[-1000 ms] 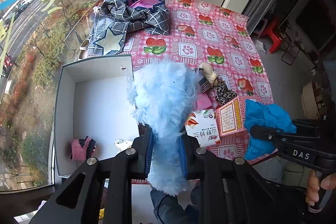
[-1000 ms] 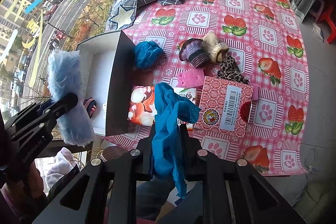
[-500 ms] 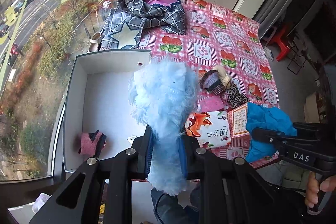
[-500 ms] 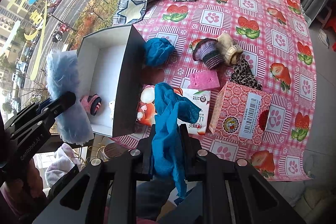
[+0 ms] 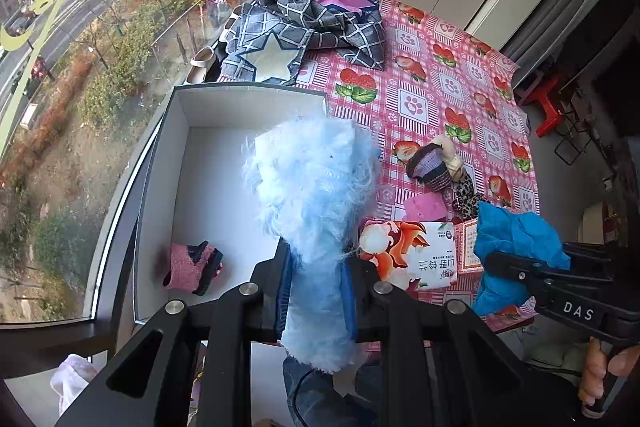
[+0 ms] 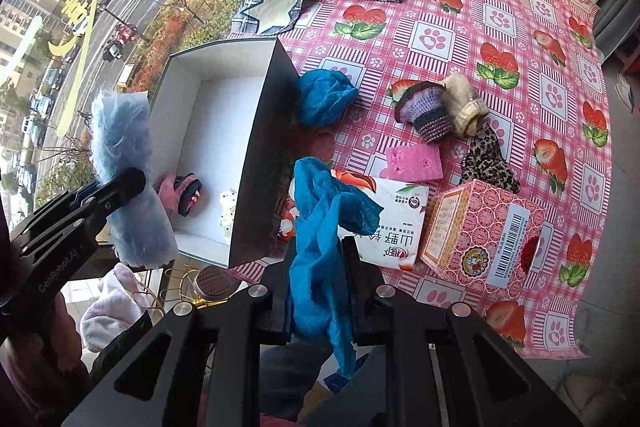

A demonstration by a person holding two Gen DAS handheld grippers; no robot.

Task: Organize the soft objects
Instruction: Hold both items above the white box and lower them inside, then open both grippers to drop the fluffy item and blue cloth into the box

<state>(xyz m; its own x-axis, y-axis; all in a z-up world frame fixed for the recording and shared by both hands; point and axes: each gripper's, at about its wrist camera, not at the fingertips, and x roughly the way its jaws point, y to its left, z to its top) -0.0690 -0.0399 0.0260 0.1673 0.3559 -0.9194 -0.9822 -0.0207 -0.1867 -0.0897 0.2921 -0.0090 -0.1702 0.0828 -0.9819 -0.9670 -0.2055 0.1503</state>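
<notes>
Item: white box (image 5: 176,163), open-topped, at the window edge of the worktop (image 6: 500,39); taken as landmark. Inside the box: a pink sock (image 5: 192,269) near the front wall, and a small white item (image 6: 228,211), seen only from the right wrist and not identified. Left hand-held gripper (image 5: 316,291): clamped on a fluffy blue piece (image 5: 316,183), held above the box's front right corner, partly over its floor. Right hand-held gripper (image 6: 320,291): clamped on a blue cloth (image 6: 324,227), held outside the box, just beyond its right wall. On the worktop right of the box: a blue bundle (image 6: 324,99) touching the wall, a tissue pack (image 6: 384,223), a pink sponge (image 6: 414,161), a purple knit (image 6: 426,109), a leopard piece (image 6: 486,159), a carton (image 6: 480,235). Behind the box: a checked garment (image 5: 312,19). Step judged in hand: depositing the fluffy piece. It is best carried further over the bare floor, lowered below the rim before release, and kept off the sock; the long pile may cling to the pads, so the jaws should be opened fully. The cloth should be held back until the left is withdrawn, as both would crowd the right wall.
</notes>
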